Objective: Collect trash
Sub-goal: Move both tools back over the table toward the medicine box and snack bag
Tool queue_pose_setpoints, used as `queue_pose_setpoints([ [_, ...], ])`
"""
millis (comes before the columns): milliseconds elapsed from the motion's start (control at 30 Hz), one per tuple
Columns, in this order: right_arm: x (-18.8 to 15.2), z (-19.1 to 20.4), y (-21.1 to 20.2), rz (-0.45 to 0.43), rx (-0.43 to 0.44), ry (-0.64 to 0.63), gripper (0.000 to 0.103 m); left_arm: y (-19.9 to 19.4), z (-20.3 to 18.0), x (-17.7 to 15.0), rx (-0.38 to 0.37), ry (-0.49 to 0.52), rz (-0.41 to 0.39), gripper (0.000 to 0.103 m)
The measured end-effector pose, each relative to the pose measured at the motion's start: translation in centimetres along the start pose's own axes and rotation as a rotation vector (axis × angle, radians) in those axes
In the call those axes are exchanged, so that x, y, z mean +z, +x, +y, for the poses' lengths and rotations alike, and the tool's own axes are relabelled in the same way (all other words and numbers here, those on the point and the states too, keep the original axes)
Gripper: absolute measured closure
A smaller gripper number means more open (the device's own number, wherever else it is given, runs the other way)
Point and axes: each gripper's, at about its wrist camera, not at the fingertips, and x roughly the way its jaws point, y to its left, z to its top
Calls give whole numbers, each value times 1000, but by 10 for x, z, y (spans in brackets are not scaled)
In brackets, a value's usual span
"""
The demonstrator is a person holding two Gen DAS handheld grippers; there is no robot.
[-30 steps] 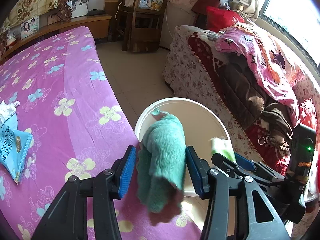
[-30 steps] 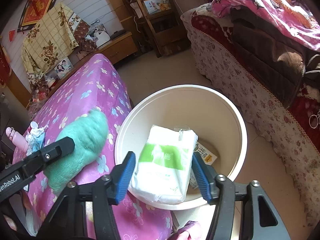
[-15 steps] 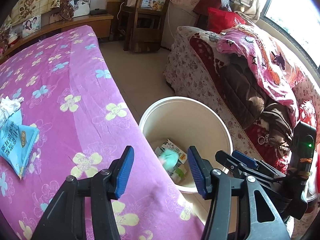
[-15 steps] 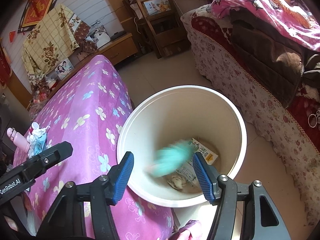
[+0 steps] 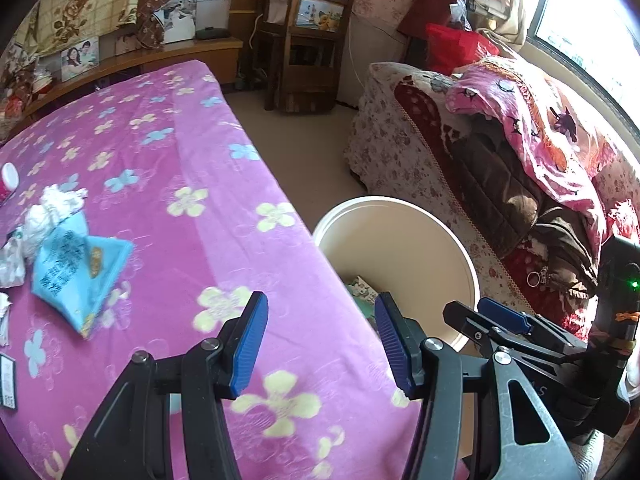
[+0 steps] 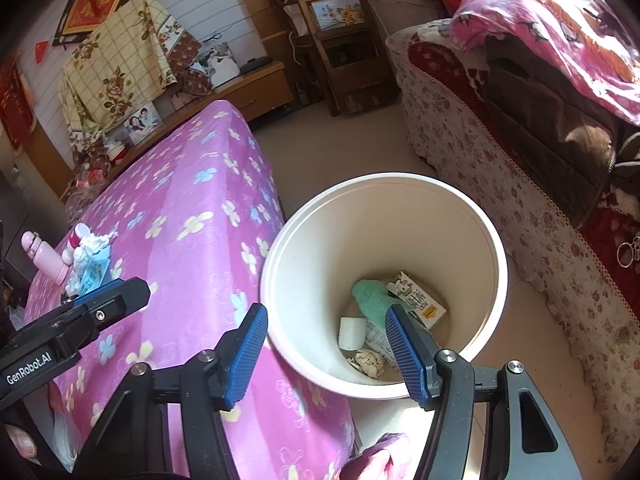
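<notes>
Right wrist: right gripper (image 6: 326, 354) angled down over bucket (image 6: 494, 240), jaws apart, empty.

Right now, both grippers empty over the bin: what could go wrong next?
1. The blue packet overlaps the tissue wad; a pinch may drag both or drop one.
2. The pink bottle stands upright beside that pile and could get knocked over.
3. The bin sits tight against the bed; a swing could bump its rim.
</notes>
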Motion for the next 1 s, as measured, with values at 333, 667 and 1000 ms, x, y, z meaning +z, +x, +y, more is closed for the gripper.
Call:
queue_pose_setpoints([
  [333,-3,48,-17,-18,47,-66,38,-38,41,-15,79,-38,-38,45],
  [667,-14,114,-17,4,137,-147,38,-79,101,-32,169,-112,-73,37],
  [1000,-29,172,-23,23,193,-248,38,-61,181,-21,287,-202,-42,36],
])
